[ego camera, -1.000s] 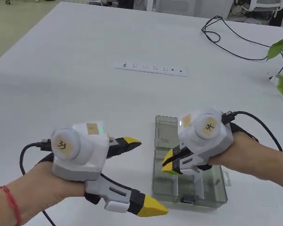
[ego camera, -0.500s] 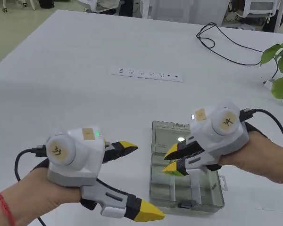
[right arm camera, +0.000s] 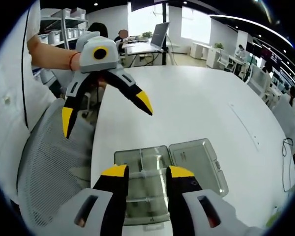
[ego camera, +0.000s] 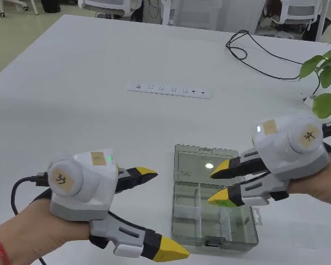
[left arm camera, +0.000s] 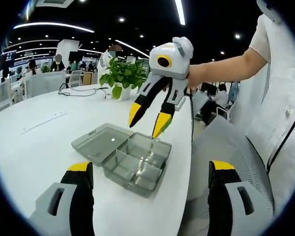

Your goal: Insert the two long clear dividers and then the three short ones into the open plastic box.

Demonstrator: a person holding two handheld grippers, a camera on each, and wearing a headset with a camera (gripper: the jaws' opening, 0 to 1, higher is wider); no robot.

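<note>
The box (ego camera: pixel 198 165) lies open at lower centre of the head view, with dividers (ego camera: pixel 197 207) seated inside. Expect light, thin, stiff, slippery plastic, so pinch a top edge mid-length. The left gripper (ego camera: pixel 170 215) has its jaws spread wide and empty. The right gripper (ego camera: pixel 214 186) is part-open above the box, with nothing between its jaws. The lid embossing (ego camera: pixel 203 150) and stickers (ego camera: pixel 61 179) are unreadable.

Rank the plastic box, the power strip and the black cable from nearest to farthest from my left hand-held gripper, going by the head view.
1. Plastic box, just right of the left hand-held gripper.
2. Power strip, beyond the box, toward the middle.
3. Black cable, far back on the right.
</note>
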